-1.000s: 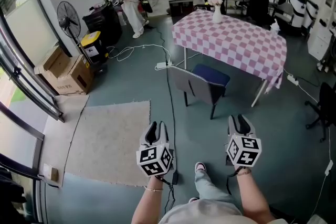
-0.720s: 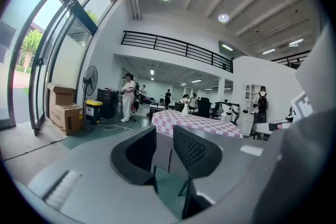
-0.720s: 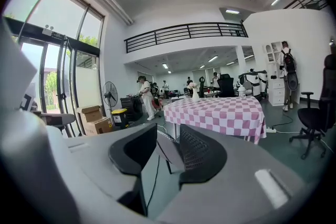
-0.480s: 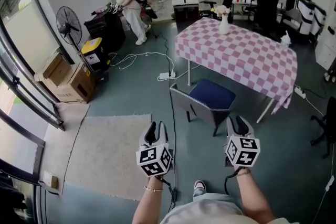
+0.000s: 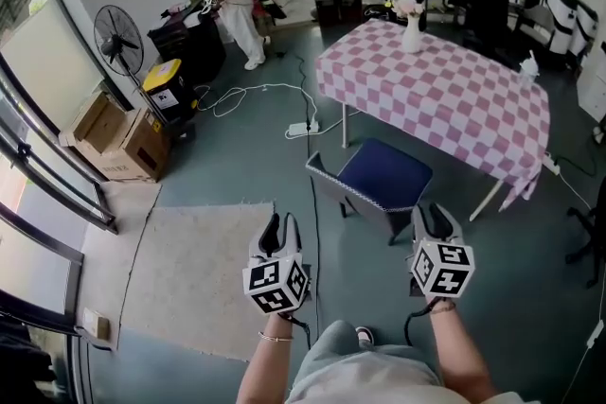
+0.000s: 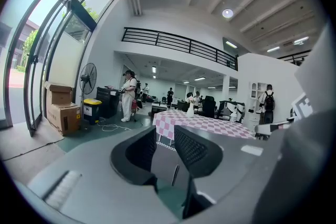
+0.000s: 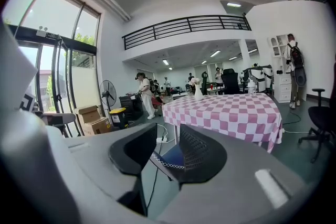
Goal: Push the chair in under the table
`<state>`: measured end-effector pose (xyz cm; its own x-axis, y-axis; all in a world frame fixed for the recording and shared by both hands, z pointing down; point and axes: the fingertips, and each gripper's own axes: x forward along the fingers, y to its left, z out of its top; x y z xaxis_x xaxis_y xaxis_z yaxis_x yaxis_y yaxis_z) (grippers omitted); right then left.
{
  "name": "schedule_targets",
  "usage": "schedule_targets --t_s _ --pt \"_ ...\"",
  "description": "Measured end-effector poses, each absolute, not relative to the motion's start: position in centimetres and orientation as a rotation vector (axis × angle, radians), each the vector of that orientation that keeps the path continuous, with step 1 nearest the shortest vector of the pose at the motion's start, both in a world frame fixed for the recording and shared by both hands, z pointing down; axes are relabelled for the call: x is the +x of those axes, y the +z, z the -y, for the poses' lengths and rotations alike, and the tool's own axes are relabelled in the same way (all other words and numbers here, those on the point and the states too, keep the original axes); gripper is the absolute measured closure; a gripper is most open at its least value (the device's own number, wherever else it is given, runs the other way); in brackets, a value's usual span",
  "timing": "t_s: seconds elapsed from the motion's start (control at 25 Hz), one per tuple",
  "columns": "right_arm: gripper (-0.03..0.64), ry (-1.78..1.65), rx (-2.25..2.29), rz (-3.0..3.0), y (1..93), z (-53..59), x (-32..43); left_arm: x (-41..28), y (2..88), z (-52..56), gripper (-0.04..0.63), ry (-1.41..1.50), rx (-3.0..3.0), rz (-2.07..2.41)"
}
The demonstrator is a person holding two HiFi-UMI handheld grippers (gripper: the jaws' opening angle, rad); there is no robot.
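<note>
You hold a gripper in each hand, low in the head view, both aimed across the grey-green floor at the chair (image 5: 383, 173). The chair has a dark blue seat and a grey back edged with white trim. It stands pulled out from the table (image 5: 454, 99), its back turned to you and its seat just beside the table's near edge. The table is covered by a pink and white checked cloth and carries a white vase (image 5: 412, 31) of flowers at its far end. The left gripper (image 5: 279, 224) hangs left of the chair back and clear of it; its fingers stand moderately apart with nothing between them. The right gripper (image 5: 431, 215) sits near the right end of the chair back. Its fingers stand wide and hold nothing, and the trimmed back and blue seat show through the gap. A pale rug (image 5: 194, 274) lies on the floor to your left. Farther left, a standing fan (image 5: 118, 38) and cardboard boxes (image 5: 114, 132) stand by the windows.
</note>
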<state>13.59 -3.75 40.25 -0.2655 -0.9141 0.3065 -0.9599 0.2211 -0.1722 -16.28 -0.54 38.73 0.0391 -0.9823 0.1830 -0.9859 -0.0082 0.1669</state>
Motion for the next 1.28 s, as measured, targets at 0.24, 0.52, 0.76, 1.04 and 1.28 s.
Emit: schedule_targets --t_s 0.24,0.52,0.76,1.04,1.28 --pt "0.499 0.528 1.848 2.305 41.4 6.5 13.8 -16.3 39.0 4.5 0.488 0.030 2.109 1.982" --pt "0.499 0.542 1.958 2.230 41.5 11.7 12.9 -17.0 38.9 13.1 0.488 0.048 2.218 1.872" --pt "0.497 0.559 2.114 2.112 40.3 16.7 11.8 -17.3 37.5 22.2 0.488 0.080 2.359 1.708" --pt "0.498 0.563 2.302 1.941 39.7 20.3 11.2 -16.4 37.1 30.7 0.488 0.101 2.506 1.497" --pt "0.497 0.589 2.386 1.830 40.6 21.5 11.2 -14.8 38.3 34.5 0.486 0.149 2.576 1.355"
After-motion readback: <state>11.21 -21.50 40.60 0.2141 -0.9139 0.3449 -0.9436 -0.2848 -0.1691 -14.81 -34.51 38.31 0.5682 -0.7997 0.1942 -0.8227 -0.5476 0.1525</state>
